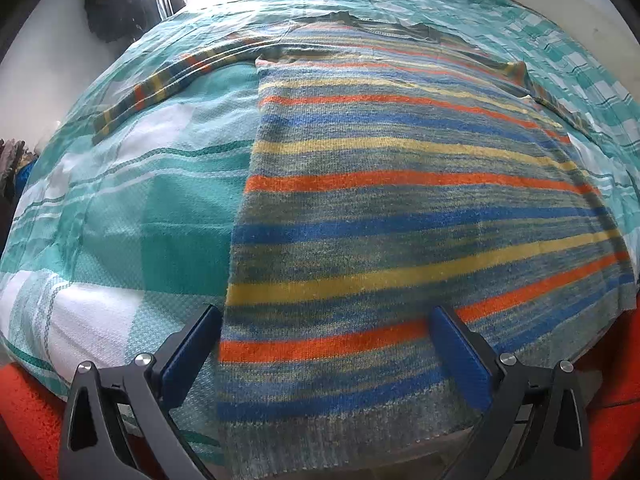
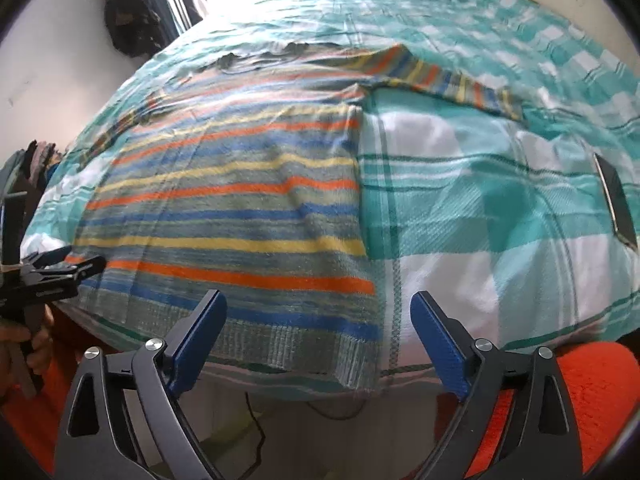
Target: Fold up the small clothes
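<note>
Left wrist view: the striped sweater (image 1: 380,200) lies flat on the checked bedspread (image 1: 120,208), hem toward 6 o'clock, collar toward 12 o'clock, one sleeve (image 1: 168,84) stretched out toward 10 o'clock. The left gripper (image 1: 326,334) stands wide open and holds nothing; its jaws straddle the hem corner on that side, judged as alignment for a pinch. In the right wrist view, the right gripper (image 2: 318,322) is equally wide open and empty, its jaws bracketing the opposite hem corner (image 2: 360,344). The other sleeve (image 2: 452,80) extends toward 1 o'clock. A phone (image 2: 616,200) rests on the bedspread at 3 o'clock, well apart from the sweater. Folding appears not yet begun
</note>
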`<state>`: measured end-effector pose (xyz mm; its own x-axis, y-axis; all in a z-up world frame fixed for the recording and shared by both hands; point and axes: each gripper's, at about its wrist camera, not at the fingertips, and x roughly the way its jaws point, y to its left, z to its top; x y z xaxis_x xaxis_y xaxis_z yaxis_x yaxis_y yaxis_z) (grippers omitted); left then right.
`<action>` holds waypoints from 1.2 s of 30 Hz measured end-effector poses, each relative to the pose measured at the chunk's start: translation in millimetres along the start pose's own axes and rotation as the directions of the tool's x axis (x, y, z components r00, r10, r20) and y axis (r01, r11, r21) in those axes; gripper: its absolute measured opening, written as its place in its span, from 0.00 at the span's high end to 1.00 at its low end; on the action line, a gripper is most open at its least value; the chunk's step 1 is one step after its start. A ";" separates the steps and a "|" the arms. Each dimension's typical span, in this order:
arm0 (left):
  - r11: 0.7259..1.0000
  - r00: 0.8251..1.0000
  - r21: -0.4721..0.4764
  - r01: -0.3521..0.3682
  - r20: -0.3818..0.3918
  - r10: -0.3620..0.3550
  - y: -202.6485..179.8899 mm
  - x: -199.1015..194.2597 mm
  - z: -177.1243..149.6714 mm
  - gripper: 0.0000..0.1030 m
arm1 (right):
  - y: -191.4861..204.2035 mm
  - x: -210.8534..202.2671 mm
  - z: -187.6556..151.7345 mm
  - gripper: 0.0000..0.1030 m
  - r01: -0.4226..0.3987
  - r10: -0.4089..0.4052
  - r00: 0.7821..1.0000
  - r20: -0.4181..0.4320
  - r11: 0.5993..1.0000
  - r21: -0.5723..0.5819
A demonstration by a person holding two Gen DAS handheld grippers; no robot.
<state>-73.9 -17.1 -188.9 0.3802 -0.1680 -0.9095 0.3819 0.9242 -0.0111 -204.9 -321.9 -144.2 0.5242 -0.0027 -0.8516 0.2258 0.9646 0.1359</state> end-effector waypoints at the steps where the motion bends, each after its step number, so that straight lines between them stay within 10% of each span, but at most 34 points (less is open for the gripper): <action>1: 1.000 1.000 0.000 0.000 0.000 0.000 0.1 0.1 0.1 0.00 | 1.3 0.4 1.0 0.09 -0.005 0.005 1.000 0.001 1.000 -0.005; 36: 1.000 1.000 0.013 -0.016 -0.003 0.016 -1.8 1.6 -1.3 0.00 | 17.6 47.6 -16.7 0.09 -0.033 0.026 0.989 -0.146 0.998 -0.049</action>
<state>-75.1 -18.6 -190.8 0.3842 -0.1522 -0.9106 0.3866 0.9222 0.0090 -189.7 -300.7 -190.8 0.4042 0.0606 -0.9127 0.1674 0.9760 0.1389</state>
